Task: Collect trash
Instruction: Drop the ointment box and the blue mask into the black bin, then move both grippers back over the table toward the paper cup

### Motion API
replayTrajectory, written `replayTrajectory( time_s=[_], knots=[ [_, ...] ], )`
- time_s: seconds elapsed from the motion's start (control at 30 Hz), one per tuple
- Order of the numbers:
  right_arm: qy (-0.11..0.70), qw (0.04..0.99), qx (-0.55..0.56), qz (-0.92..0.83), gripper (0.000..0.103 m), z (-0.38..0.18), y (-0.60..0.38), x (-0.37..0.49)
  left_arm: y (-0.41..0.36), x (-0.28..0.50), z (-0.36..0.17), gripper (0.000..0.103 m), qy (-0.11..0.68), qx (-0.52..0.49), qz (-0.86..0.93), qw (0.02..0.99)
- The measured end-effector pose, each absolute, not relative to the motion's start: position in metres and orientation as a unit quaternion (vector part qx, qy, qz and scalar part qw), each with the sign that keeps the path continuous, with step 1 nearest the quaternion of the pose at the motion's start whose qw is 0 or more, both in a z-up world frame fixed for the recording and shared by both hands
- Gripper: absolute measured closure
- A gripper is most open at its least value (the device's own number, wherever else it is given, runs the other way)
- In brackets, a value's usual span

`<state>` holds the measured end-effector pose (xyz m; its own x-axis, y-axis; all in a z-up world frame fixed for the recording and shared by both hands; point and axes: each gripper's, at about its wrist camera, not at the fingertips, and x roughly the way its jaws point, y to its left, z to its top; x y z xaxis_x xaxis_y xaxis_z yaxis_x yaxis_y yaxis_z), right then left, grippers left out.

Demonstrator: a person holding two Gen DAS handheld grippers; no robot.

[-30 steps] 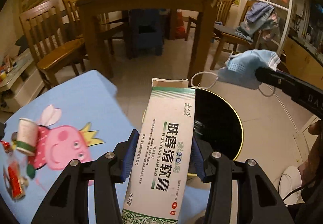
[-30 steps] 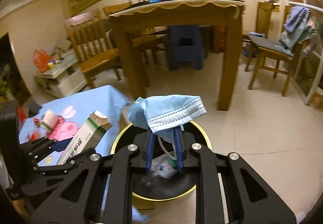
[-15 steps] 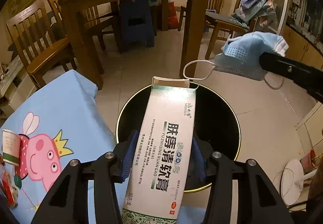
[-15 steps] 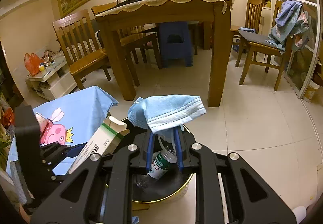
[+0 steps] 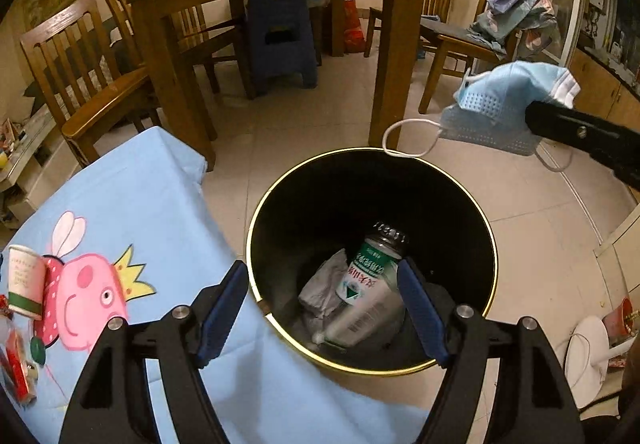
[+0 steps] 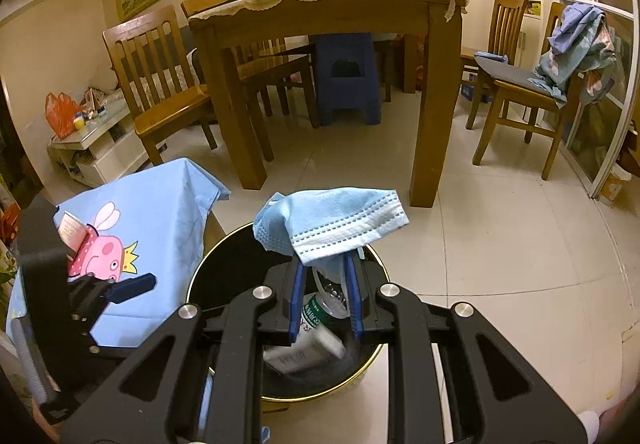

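Box gone from left gripper (image 5: 322, 308): a second ago the jaws clamped a tall white-green carton over the bin (image 5: 486, 244), now they stand spread wide with nothing between them, rim at 12 o'clock of the fingers. Carton (image 5: 360, 318) lies blurred at bin bottom, likely just landed, beside a bottle (image 5: 378, 258) and crumpled paper (image 5: 324, 288). So one drop looks done, left side free for the next pick. Right gripper (image 6: 326, 298) as before, clenched on a blue mask (image 6: 332, 224), mask draped over the tips above the bin's far rim, at 2 o'clock in left view. Mask drop appears next; ear loop (image 5: 404, 139) could snag a finger. Paper cup (image 5: 24, 280) and other small trash remain on the blue cloth (image 5: 152, 203) at 9 o'clock.
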<state>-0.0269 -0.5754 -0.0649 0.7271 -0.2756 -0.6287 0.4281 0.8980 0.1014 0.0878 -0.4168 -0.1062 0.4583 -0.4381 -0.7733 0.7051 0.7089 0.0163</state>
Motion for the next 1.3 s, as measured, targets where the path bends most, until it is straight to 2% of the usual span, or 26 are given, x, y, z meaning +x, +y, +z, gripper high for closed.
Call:
replayTrajectory(
  time_s=[0.23,0.3,0.47,1.0,1.3],
  knots=[
    [0.335,0.916,0.105,-0.191,0.079,-0.074,-0.570,-0.009,-0.397,0.081,-0.092,0.029,0.378,0.166,-0.328,0.850],
    [0.346,0.913,0.100,-0.193,0.066,-0.080,-0.567,-0.004,-0.391,0.079,-0.087,0.029,0.373,0.165,-0.326,0.853],
    [0.356,0.908,0.088,-0.203,0.049,-0.088,-0.563,0.006,-0.383,0.076,-0.080,0.029,0.368,0.162,-0.320,0.858],
    [0.343,0.915,0.069,-0.201,0.039,-0.080,-0.542,0.012,-0.345,0.077,-0.078,0.028,0.369,0.149,-0.296,0.869],
    [0.324,0.925,0.040,-0.193,0.034,-0.068,-0.516,0.013,-0.318,0.074,-0.061,0.025,0.344,0.143,-0.257,0.892]
  ],
)
